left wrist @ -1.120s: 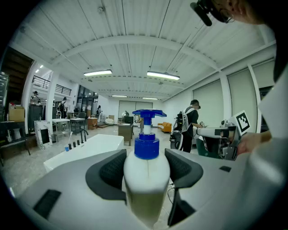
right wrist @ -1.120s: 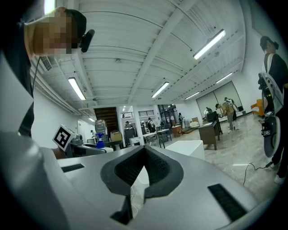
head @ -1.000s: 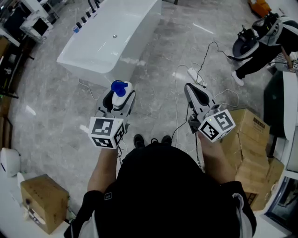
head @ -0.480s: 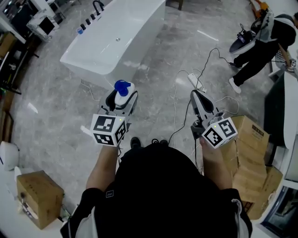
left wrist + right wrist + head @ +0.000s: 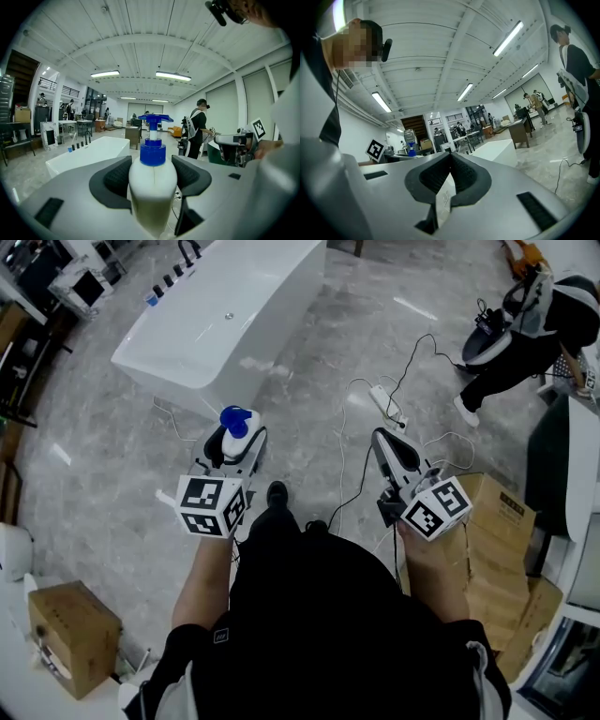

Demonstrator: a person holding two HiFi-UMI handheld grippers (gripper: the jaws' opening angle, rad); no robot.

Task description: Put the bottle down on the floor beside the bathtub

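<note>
Two grippers were in your hands above a grey marbled floor (image 5: 103, 474). At far left a brown box (image 5: 68, 632) stood on it. Further up, the white bathtub (image 5: 220, 320) ran slantwise across the room.

Your left gripper (image 5: 234, 439) was clamped on the bottle (image 5: 233, 422), with a dark pad (image 5: 114, 176) pressed against each side of its body. You held the bottle upright in the air, over the floor on the near side of the bathtub and touching neither. It had a rounded off-white body, a blue collar at the neck, a short white stem and a flat blue pump head on top.

Just right of that gripper the toe of your dark shoe (image 5: 277, 493) showed on the floor. Beyond it a white power strip (image 5: 385, 403) lay among thin cables.

Your right gripper (image 5: 382, 439) pointed forward, its jaws closed together at the tips with nothing between them. Close to its right stood stacked brown boxes (image 5: 503, 521). At the top right corner a person (image 5: 530, 329) in dark clothes was bent over, well apart from you.
</note>
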